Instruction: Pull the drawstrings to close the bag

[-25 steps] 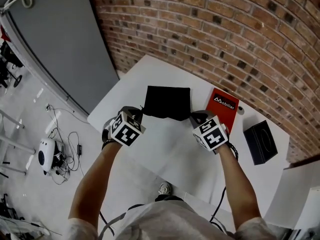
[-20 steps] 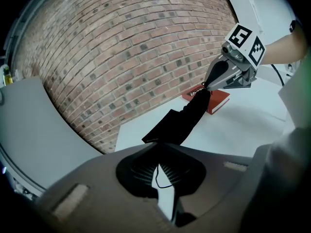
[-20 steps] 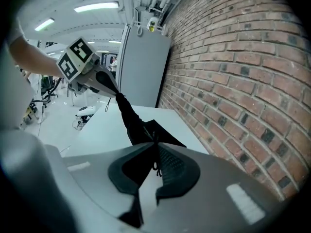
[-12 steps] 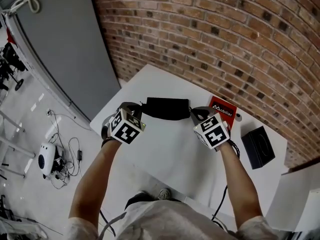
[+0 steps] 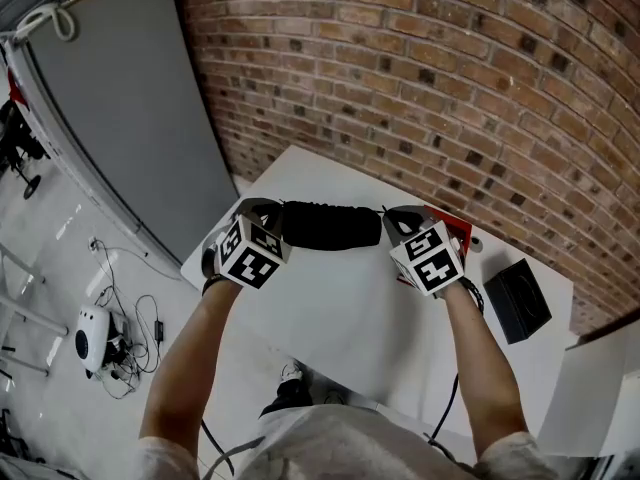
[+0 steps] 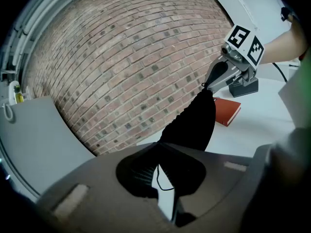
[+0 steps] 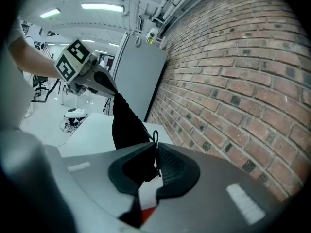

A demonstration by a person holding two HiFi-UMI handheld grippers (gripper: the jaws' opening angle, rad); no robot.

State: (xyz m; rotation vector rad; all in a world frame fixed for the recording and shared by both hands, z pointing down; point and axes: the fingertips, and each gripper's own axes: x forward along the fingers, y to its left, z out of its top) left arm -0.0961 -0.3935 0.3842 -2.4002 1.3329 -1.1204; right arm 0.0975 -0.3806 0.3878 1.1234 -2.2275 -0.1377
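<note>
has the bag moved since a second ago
Yes: the bag has risen off the table, where it lay flat beside the book, and now hangs bunched.

My head view is bright and evenly lit, with only faint, soft shadows on the white tabletop (image 5: pixel 350 313). The brick wall (image 5: pixel 450 88) bows hard toward the frame edges. In the right gripper view, ceiling strip lights (image 7: pixel 102 7) at upper left glow slightly blown out, and the corners sink into black. The grey bodies of my left tool (image 6: pixel 158 147) and right tool (image 7: pixel 155 144) fill the bottom of their views, soft and out of focus. The black bag (image 6: pixel 192 123) shows as a dark shape with almost no detail.
</note>
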